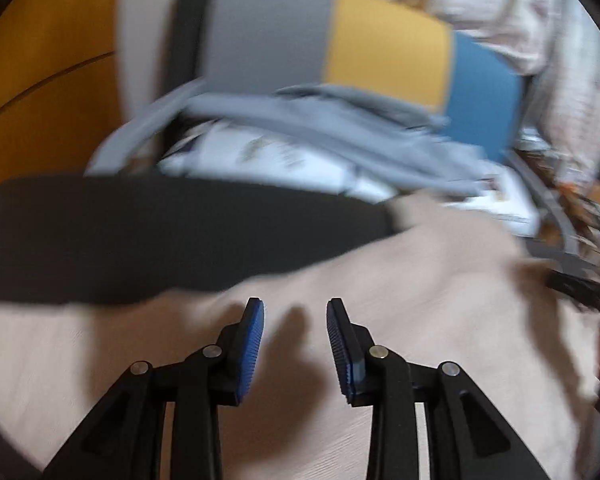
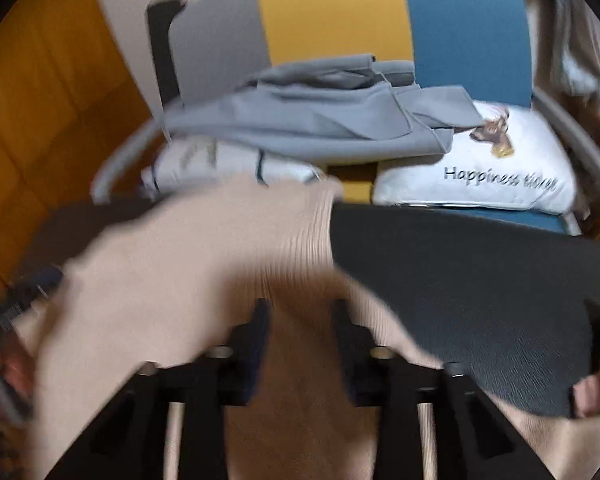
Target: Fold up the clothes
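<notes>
One readable text only: black script "Happiness" on white pillow [image 2: 475, 168], right wrist view, below small brown-and-yellow printed figure. Second word after it blurred, cannot be read. Left wrist view: same pillow [image 1: 284, 160] heavily blurred, no letters readable. No other labels, brands or numbers.

- One beige garment [image 1: 379, 264], ribbed at one end, spread over the table.
- One dark table [image 2: 479, 280].
- One grey garment [image 2: 319, 120], heaped on the chair.
- One chair [image 2: 331, 12] with three back panels: grey, yellow, blue.
- Two white printed cushions [image 2: 479, 172] on its seat.
- Two grippers: the left gripper [image 1: 295, 320] and the right gripper [image 2: 301, 320].
</notes>
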